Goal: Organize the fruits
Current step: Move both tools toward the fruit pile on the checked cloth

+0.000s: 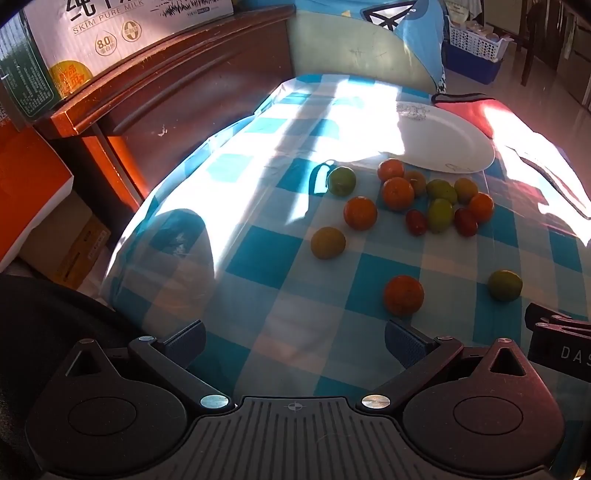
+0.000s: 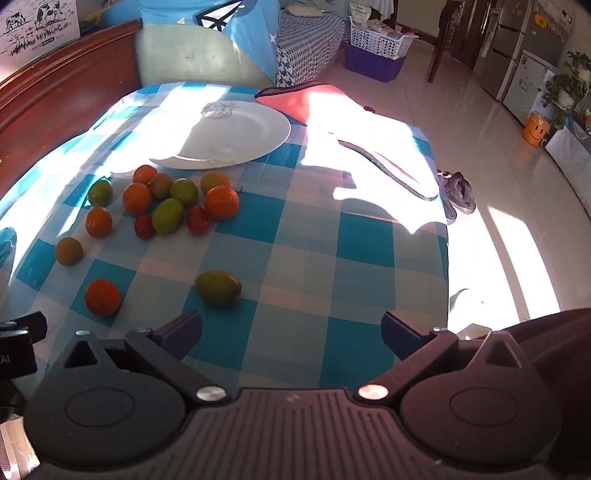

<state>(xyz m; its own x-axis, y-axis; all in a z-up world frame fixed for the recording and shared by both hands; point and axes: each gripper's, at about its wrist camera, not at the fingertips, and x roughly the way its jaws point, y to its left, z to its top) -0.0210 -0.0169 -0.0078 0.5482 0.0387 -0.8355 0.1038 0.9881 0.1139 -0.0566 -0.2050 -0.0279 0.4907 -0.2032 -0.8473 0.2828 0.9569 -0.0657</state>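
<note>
You are holding both tongs tilted down over the near edge of a table, and each pair is standing with its jaws spread wide and nothing between them. Your left gripper [image 1: 294, 341] is hanging over bare blue-and-white checked tablecloth [image 1: 258, 258]; the closest fruit to it is an orange tangerine [image 1: 403, 294] lying just ahead of its right finger, apart from it. Your right gripper [image 2: 291, 332] is also hovering over bare cloth, with a green-brown oval fruit [image 2: 218, 288] sitting just ahead of its left finger, not touching it, and the same tangerine [image 2: 102, 297] lying farther to the left. Beyond those two strays, a yellow-green fruit [image 1: 327, 242] and another tangerine [image 1: 360, 213] are lying loose on the way to the main cluster of fruits [image 2: 173, 203], where tangerines, green fruits and two small dark red ones are crowding together, several of them touching. One green fruit [image 1: 341, 180] is sitting alone at the cluster's left side. Just behind the cluster a white plate [image 2: 258, 129] is lying on the cloth, holding nothing, half in bright sunlight. A red cloth [image 2: 306, 103] is lying past the plate's right side at the far corner of the table. Well beyond all this, a wooden cabinet [image 1: 166, 92] is standing at the left with a milk carton box [image 1: 110, 29] on it.
</note>
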